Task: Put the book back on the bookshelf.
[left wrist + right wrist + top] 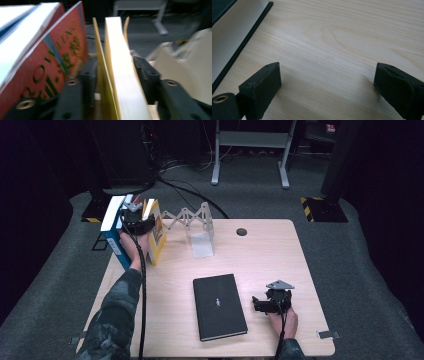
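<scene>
A yellow book (156,232) stands upright at the table's far left corner, next to a red book (50,62) and a blue-and-white one (112,232). My left gripper (135,211) reaches over them, and its jaws straddle the yellow book (120,75) with the pads slightly off its covers. A black book (220,306) lies flat at the middle of the table. Just to its right my right gripper (256,303) rests low over bare wood, open with nothing between its jaws (327,80). The black book's page edge (234,30) lies off to the left of those jaws.
A white folding book rack (195,220) with an upright end plate stands right of the books. The wooden table (280,260) has a cable hole (241,231) near its far edge. Cables and a metal frame lie on the floor beyond.
</scene>
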The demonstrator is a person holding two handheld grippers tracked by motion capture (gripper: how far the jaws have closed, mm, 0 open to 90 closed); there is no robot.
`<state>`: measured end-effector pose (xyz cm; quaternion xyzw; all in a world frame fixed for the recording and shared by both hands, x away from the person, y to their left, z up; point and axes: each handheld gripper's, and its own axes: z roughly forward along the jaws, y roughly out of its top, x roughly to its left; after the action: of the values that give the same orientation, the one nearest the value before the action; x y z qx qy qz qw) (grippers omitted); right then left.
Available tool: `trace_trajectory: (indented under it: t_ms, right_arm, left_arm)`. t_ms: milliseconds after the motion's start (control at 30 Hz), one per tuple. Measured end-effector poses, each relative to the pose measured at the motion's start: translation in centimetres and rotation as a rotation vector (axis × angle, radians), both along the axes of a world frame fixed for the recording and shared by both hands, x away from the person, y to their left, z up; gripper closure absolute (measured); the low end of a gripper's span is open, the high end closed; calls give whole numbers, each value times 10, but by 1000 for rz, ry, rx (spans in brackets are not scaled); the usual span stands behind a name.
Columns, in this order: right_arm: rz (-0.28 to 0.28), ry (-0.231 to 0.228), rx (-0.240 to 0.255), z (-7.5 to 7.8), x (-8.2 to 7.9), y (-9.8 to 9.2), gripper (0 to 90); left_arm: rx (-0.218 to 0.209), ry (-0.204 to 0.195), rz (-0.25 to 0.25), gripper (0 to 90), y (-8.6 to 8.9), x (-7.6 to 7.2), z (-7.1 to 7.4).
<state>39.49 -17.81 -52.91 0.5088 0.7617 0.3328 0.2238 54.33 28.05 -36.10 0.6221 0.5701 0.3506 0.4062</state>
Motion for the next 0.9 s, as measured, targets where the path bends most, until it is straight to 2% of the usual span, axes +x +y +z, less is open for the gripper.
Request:
trace_trajectory:
  t_ms: [67, 133, 200, 233, 300, 367, 400, 433, 467, 533, 633, 733, 833, 900]
  right_arm:
    - [-2, 0, 1, 0, 0, 0, 69]
    - [-4, 2, 3, 0, -1, 0, 69]
    - [-7, 4, 5, 0, -1, 0, 70]
    - [-1, 8, -4, 0, -1, -1, 70]
    - [0, 4, -5, 0, -1, -1, 70]
    - [1, 5, -5, 0, -1, -1, 71]
    - [2, 2, -2, 0, -1, -1, 71]
    - [2, 2, -2, 0, -1, -1, 71]
    - [2, 2, -2, 0, -1, -1, 71]
    - [-1, 3, 1, 0, -1, -1, 72]
    - [0, 6, -1, 0, -2, -1, 74]
    - [-9, 6, 2, 0, -2, 0, 76]
    - [-3, 20, -1, 1, -4, 1, 73]
    - [-3, 25, -4, 2, -4, 1, 71]
  left_arm:
    - [7, -2, -20, 473, -2, -9, 4]
    - [7, 20, -54, 403, -1, -23, 9]
    - [6, 34, -70, 386, 0, -28, 10]
    - [25, 45, -94, 333, 0, -37, 11]
    - [24, 53, -102, 282, 1, -41, 11]
    - [16, 60, -125, 270, 2, -50, 11]
    - [16, 73, -141, 230, 4, -56, 12]
    - [5, 64, -157, 220, 5, -63, 12]
    - [5, 64, -157, 211, 5, -63, 12]
    - [-5, 63, -190, 197, 6, -73, 11]
    - [-21, 62, -230, 175, 5, -85, 8]
    - [-14, 70, -265, 159, 2, -95, 0]
    - [-20, 110, -326, 144, -2, -102, -17]
    - [-27, 124, -341, 134, -4, -102, -23]
